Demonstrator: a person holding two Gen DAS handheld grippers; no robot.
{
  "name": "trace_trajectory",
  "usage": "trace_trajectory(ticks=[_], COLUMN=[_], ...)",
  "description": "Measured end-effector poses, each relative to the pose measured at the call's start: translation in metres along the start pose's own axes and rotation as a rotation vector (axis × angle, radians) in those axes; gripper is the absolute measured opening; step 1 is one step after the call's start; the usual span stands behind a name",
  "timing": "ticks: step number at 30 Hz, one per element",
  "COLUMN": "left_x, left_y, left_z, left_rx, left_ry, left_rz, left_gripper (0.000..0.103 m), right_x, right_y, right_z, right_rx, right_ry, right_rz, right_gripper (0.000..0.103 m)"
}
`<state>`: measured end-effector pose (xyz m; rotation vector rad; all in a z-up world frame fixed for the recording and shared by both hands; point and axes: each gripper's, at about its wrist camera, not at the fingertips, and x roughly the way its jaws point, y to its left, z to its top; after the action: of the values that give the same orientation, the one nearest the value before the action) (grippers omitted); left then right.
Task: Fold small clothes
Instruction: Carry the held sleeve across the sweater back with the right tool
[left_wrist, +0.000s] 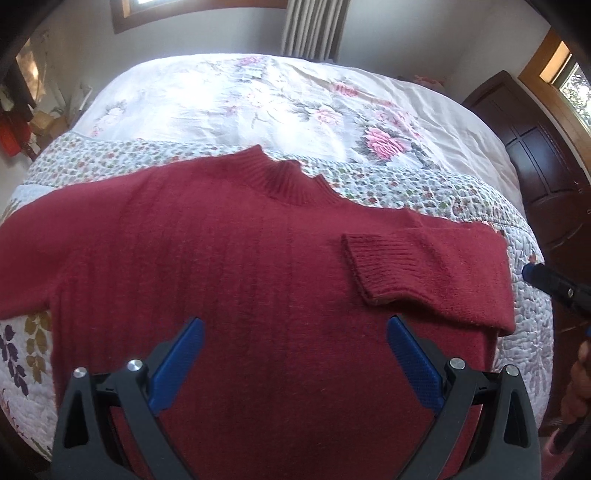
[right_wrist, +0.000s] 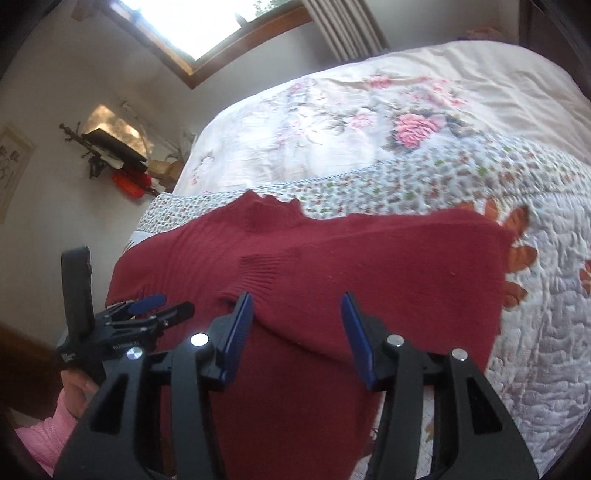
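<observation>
Though perhaps lettered, left claw (right_wrist: 147, 306) label unreadable.

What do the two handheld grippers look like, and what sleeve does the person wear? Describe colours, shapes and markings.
Both the left gripper and the right gripper have black plastic frames with triangular cut-outs, round silver pivot bolts and flat blue textured finger pads. In the right wrist view the left gripper bears small white lettering, too small to read. The person wears a pink knitted sleeve.

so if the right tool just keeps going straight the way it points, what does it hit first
Most likely the red sweater: the open right tool points at the folded-in sleeve lying across its body. Depth is unclear, but nothing else shows in that line.
</observation>
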<state>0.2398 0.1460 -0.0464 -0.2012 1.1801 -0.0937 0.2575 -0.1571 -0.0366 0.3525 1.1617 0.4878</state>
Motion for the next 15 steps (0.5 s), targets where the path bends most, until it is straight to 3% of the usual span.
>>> trace_trajectory(ticks=[4, 7, 9, 15], left_x=[0.034, 0.046, 0.050, 0.052], left_y=[-0.017, -0.023, -0.030, -0.039], left_z=[0.016, 0.024, 0.030, 0.037], left_rx=[-0.034, -0.059, -0.050, -0.050], left_ry=[0.109, 0.131, 0.122, 0.104], left_rz=[-0.086, -0.112, -0.103, -0.041], left_gripper=[0.097, 0.092, 0.083, 0.035], right_x=[-0.007, -0.012, -0.011, -0.016], right_y=[-0.038, -0.057, -0.068, -0.086], right_z=[-0.019, -0.031, -0.035, -0.040], right_rx=[0.069, 0.101, 0.125, 0.166], right_ry=[-0.001, -0.002, -0.003, -0.023], right_rz=[-0.061, -0.082, -0.086, -0.089], right_gripper=[0.051, 0.051, 0.051, 0.055])
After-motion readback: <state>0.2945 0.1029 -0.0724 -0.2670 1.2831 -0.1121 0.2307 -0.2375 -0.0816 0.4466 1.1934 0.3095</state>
